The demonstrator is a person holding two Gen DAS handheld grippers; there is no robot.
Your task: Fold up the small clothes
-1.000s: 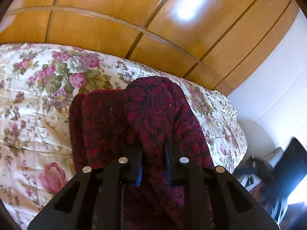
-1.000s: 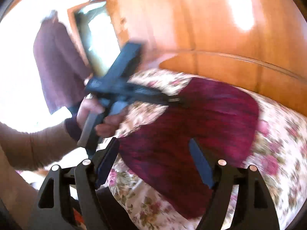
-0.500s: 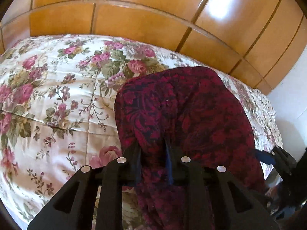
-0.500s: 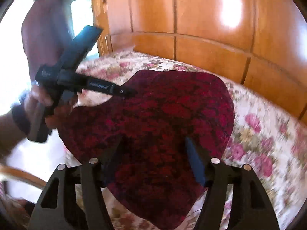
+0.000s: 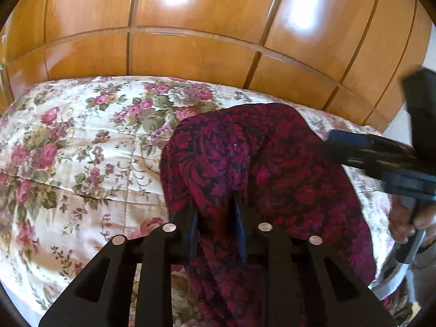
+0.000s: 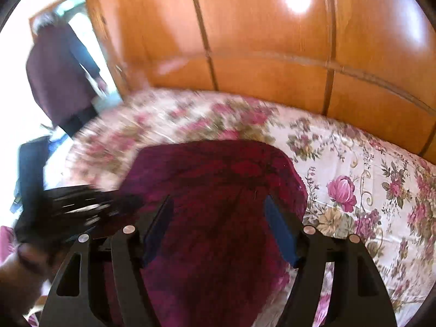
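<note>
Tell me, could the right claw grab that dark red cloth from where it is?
Probably yes: the right claw is open right above the dark red cloth, with nothing between; the left claw already grips it.

no readable text, label, brand, number or sign is showing in either view. the only candidate, faint light marks on the side of the right gripper [image 5: 403, 182] at about three o'clock in the left wrist view, is blurring beyond reading.
</note>
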